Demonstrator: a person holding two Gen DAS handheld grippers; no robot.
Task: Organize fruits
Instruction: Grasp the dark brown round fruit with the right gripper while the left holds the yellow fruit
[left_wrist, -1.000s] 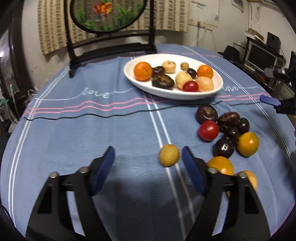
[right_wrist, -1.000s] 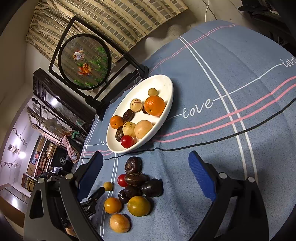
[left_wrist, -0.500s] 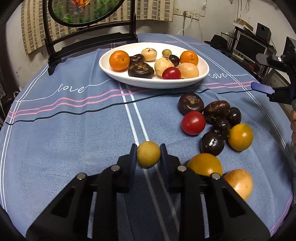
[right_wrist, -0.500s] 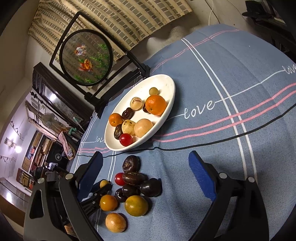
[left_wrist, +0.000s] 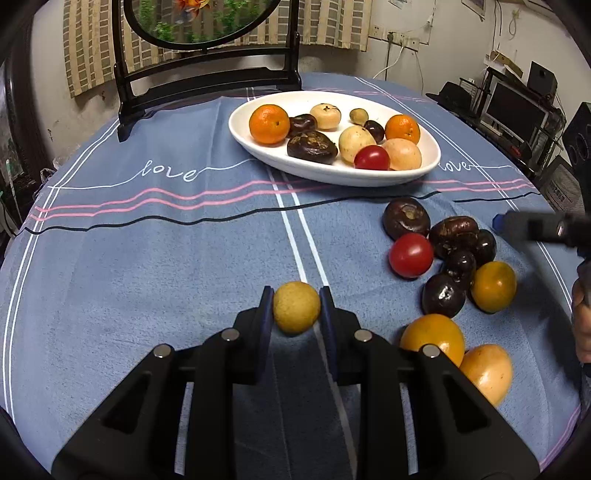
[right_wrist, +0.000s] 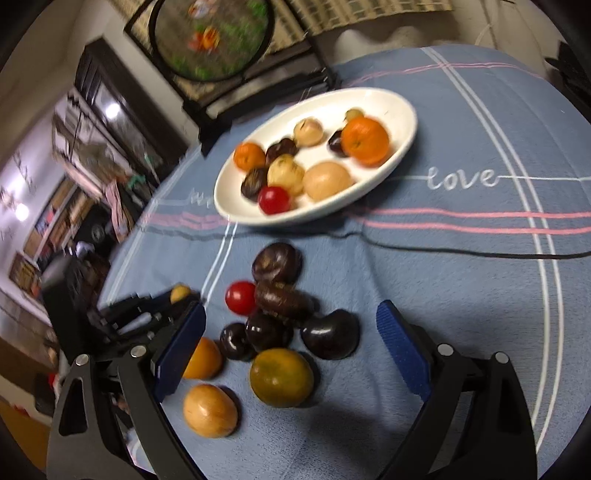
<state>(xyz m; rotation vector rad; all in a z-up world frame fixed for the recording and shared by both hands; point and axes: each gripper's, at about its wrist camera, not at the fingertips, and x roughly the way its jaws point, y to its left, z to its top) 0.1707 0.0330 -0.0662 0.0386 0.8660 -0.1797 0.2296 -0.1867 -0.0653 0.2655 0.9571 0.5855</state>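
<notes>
Left tongs (left_wrist: 296, 308) clamp yellow fruit (left_wrist: 296, 312); right tongs (right_wrist: 291, 334) gape.

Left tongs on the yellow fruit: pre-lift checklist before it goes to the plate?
1. Grip: left tongs shut on the yellow fruit, a pad on each side. Ok.
2. Fruit centred between the pads, not at the tips' edge. Ok.
3. Lifted off the cloth: cannot tell.
4. Path to the plate: bare cloth ahead, and the loose pile sits off to the right. Ok.
5. Drop spot: the plate's near-left part is free of fruit. Ok.
6. Right tongs open over the pile, holding nothing, clear of the left tongs' path. Ok.
</notes>
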